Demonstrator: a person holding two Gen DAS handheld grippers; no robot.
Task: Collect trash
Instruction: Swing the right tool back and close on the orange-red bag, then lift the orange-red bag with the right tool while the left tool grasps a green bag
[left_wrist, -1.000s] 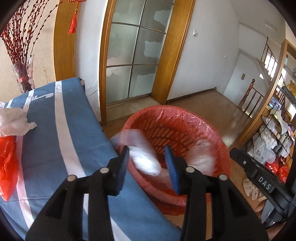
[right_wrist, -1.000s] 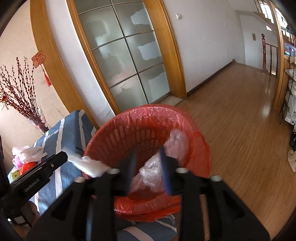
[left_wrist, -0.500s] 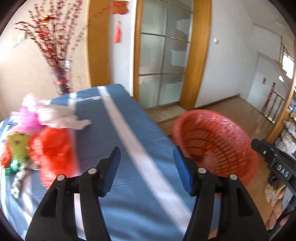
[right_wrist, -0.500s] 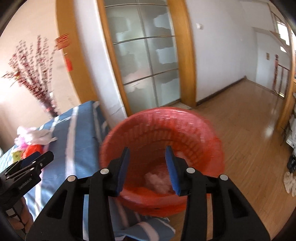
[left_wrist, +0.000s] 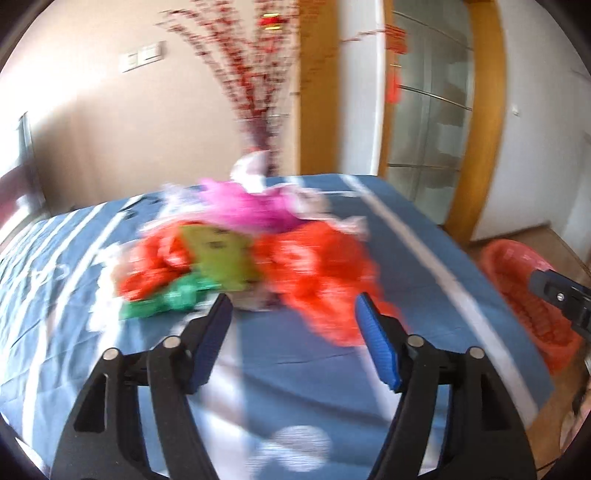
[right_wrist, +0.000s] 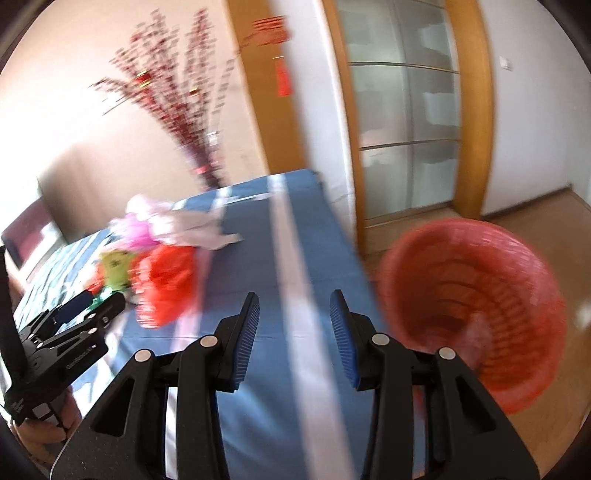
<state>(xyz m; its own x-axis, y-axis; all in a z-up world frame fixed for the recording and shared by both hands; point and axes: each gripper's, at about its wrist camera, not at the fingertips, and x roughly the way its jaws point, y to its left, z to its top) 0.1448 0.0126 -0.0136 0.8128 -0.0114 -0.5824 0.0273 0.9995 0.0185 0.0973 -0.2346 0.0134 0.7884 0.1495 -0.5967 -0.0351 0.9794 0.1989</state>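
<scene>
A blurred heap of trash lies on the blue striped tablecloth (left_wrist: 424, 258): a red plastic bag (left_wrist: 325, 269), a pink bag (left_wrist: 247, 206), a yellow-green packet (left_wrist: 221, 254), a green wrapper (left_wrist: 166, 299) and white bags (right_wrist: 192, 225). My left gripper (left_wrist: 293, 332) is open and empty, just short of the heap. My right gripper (right_wrist: 293, 325) is open and empty over the cloth, between the heap's red bag (right_wrist: 166, 280) and the red basket (right_wrist: 476, 302). The basket (left_wrist: 532, 291) stands beside the table's right edge with pale trash inside. The left gripper (right_wrist: 81, 314) also shows in the right wrist view.
A vase of red-berried branches (left_wrist: 258, 110) stands at the table's far edge against the wall. A glass door with a wooden frame (right_wrist: 402, 122) is behind the basket. Wooden floor (right_wrist: 554, 210) lies to the right.
Both grippers swung left, away from the basket toward the heap on the table. The white trash they held over the basket is gone from the jaws, and both now stand open.
</scene>
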